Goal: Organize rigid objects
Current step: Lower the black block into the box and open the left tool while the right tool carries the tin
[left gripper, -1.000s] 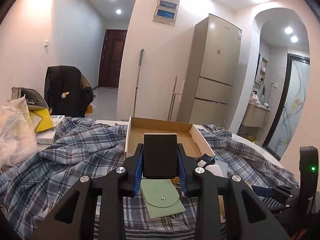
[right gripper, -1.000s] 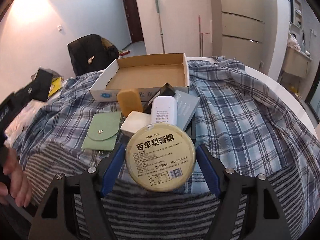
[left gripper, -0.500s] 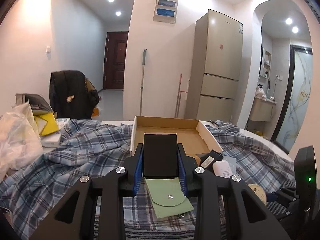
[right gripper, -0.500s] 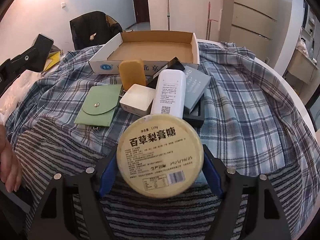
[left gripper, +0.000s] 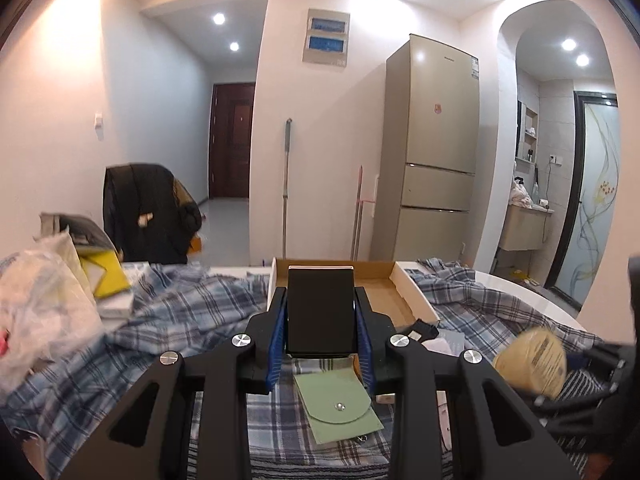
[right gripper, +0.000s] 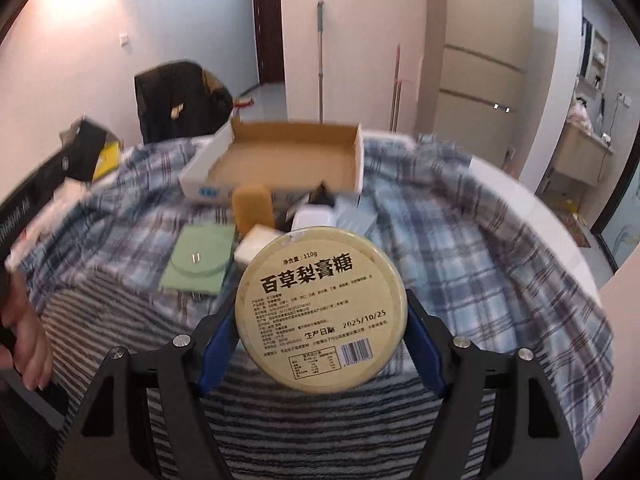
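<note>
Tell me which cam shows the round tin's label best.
Right wrist: the round tin fills the centre, clamped in the right tool, label readable. Left wrist shows it only as a blurred yellow shape at the right edge.

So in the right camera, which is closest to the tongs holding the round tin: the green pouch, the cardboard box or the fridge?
Measured from the right tongs, shut on the round tin:
1. Green pouch, just ahead on the left, lying on the plaid cloth.
2. Cardboard box, farther back, in the middle.
3. Fridge, farthest, against the wall on the right.
</note>
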A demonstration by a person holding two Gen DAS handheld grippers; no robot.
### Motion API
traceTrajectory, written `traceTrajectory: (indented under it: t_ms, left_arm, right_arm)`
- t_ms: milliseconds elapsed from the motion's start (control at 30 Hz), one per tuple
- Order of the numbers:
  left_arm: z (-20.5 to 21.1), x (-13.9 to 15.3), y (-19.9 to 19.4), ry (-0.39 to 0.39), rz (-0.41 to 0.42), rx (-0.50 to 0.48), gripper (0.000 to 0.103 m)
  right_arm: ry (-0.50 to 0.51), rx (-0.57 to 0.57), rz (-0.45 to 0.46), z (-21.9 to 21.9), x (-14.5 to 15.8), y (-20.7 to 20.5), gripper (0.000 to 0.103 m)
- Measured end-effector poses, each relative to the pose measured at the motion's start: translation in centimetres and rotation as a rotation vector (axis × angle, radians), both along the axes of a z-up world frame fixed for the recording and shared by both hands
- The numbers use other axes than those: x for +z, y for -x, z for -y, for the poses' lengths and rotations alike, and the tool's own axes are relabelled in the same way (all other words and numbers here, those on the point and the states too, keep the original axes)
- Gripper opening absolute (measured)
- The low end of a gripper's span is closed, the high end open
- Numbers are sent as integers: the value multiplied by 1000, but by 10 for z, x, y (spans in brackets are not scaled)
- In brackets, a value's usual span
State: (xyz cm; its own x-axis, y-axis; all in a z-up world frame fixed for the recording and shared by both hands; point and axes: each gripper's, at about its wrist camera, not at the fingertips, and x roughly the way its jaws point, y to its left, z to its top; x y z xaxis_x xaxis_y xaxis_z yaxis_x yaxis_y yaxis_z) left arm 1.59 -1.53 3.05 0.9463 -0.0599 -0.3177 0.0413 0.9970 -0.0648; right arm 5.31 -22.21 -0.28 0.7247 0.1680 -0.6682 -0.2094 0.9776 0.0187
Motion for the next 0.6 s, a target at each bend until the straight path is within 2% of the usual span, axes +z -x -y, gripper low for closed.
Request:
traceTrajectory:
  t_ms: [333,600]
  left_arm:
    - [-8,61,-6,35,19,10,32]
    - [-11,121,-44,30,3,7,32]
  right_arm:
    - [-74,-54,208,1,77,-11,74]
    - [-59,-31,327,-23,137,-34,74]
